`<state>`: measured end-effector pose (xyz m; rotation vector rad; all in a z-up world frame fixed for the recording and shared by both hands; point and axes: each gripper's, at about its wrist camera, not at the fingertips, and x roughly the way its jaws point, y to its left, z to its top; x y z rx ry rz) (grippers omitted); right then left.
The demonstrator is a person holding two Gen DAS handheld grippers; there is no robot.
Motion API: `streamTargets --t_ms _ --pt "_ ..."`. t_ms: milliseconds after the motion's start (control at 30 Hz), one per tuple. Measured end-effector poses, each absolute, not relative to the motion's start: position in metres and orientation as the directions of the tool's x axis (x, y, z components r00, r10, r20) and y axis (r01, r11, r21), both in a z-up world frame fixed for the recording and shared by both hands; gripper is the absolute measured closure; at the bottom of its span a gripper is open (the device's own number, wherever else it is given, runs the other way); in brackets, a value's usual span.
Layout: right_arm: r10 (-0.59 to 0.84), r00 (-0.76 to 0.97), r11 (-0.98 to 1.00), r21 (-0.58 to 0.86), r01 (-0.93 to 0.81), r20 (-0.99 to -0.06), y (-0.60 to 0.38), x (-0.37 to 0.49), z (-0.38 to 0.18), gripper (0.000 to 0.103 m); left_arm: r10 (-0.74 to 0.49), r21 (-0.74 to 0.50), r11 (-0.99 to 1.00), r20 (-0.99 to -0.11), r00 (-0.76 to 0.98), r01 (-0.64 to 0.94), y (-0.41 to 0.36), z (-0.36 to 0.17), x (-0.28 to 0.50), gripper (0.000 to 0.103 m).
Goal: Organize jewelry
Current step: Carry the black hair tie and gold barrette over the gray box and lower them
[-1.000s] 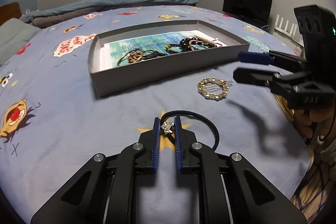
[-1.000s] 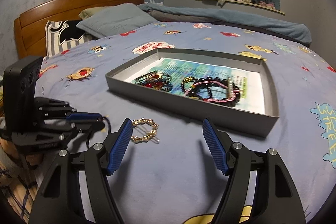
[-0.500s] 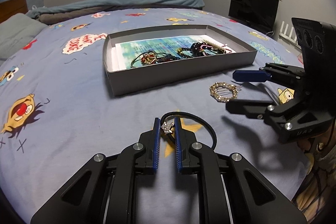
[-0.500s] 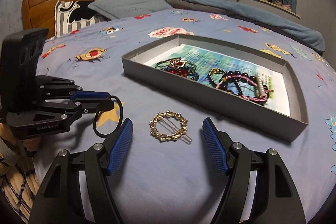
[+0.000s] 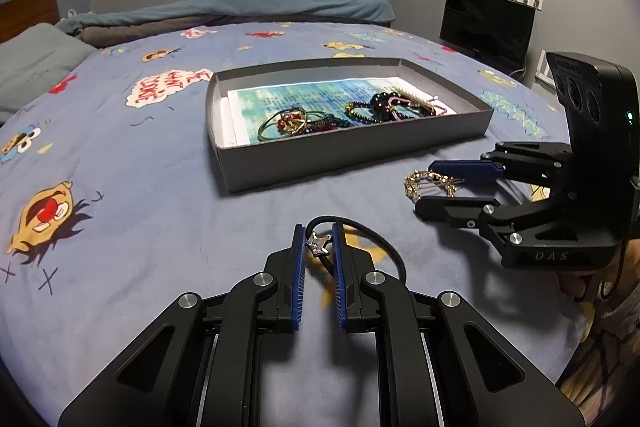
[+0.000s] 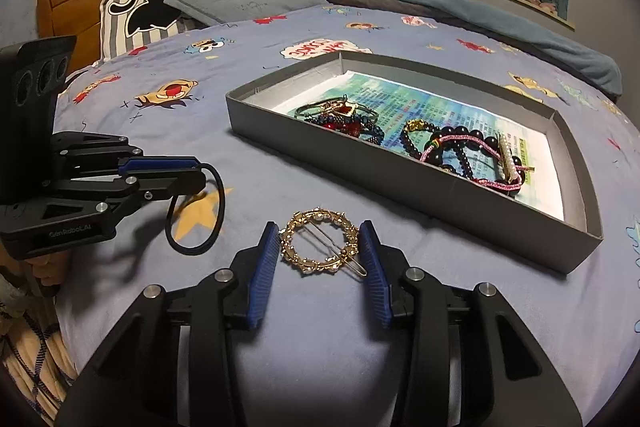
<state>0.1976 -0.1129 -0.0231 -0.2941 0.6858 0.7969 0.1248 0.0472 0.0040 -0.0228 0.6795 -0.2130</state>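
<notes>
Left gripper (image 5: 319, 241) low over the bedspread (image 5: 120, 187), fingers pinched on the star charm of a black hair tie (image 5: 376, 239), loop trailing right. Right gripper (image 6: 319, 241) level beside it, fingers spread around a gold round hair clip (image 6: 320, 243) lying flat, pads near both edges, contact unclear. Grey tray (image 6: 460, 203) just beyond, holding bracelets (image 6: 460, 147); near wall stands between clip and tray floor.

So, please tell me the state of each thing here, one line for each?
Left gripper: shut on the black elastic hair tie with silver star charm.
Right gripper: open, fingers either side of the round gold hair clip, which lies on the bedsheet.
Shallow grey cardboard tray: open, holding bracelets.
</notes>
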Motion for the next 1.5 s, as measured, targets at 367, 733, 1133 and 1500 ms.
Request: streamTargets --t_ms 367,733,1133,1500 --pt "0.589 0.540 0.687 0.022 -0.726 -0.600 -0.127 0.192 -0.010 0.062 -0.246 -0.106 0.968 -0.558 0.792 0.226 0.036 0.022 0.126 0.089" --pt "0.590 0.625 0.746 0.049 -0.664 -0.511 -0.154 0.197 0.010 0.062 -0.247 -0.121 0.969 -0.498 0.831 0.215 0.035 0.036 0.133 0.089" --pt "0.563 0.685 0.798 0.090 -0.595 -0.462 -0.176 0.211 0.020 0.062 -0.239 -0.166 0.969 -0.450 0.861 0.182 0.040 0.046 0.147 0.089" --pt "0.536 0.717 0.828 0.109 -0.550 -0.445 -0.186 0.222 0.024 0.062 -0.223 -0.202 0.968 -0.412 0.884 0.149 0.045 0.049 0.166 0.089"
